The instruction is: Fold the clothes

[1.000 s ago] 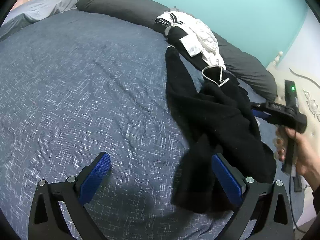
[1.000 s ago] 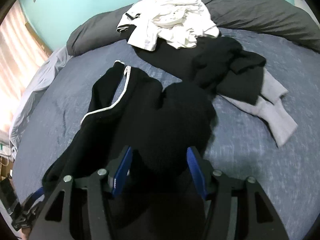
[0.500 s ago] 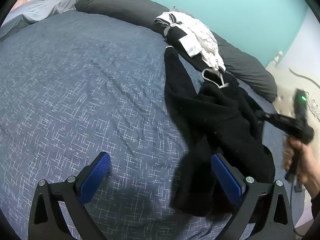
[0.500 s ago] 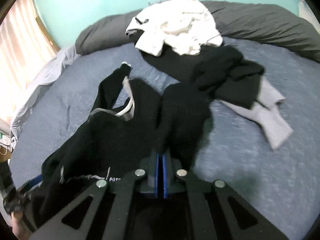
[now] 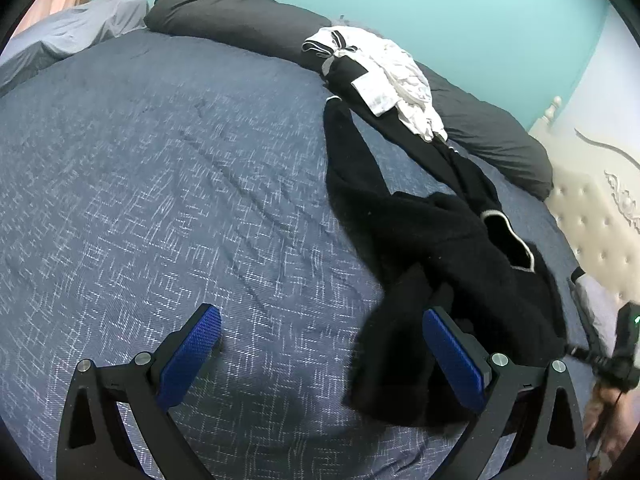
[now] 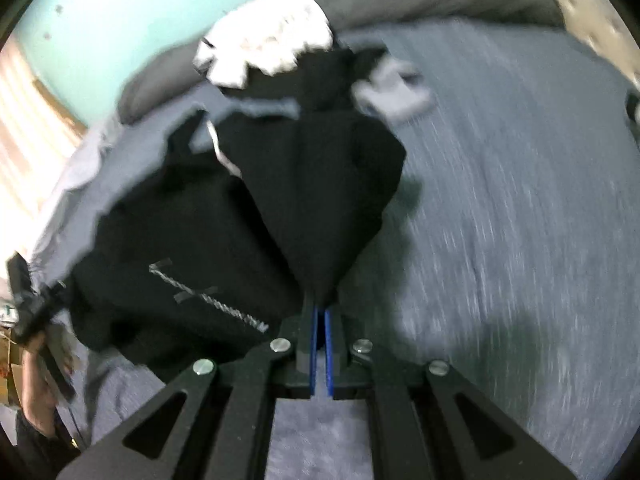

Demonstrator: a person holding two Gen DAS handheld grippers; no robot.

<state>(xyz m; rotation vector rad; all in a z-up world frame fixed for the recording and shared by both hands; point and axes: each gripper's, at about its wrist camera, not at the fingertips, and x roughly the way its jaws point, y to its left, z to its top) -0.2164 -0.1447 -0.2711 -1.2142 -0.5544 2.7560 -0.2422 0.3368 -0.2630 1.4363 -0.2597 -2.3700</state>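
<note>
My right gripper (image 6: 319,350) has its jaws clamped on a pinch of the black garment (image 6: 240,216); cloth fans away ahead of them, w/ the bulk to their left on the bed (image 6: 500,200). Left gripper (image 5: 320,360) jaws wide, nothing between; a limp black end lies just beside the right-hand pad. Long axis runs toward the pillows, so I'd judge the left nearer that free end.
</note>
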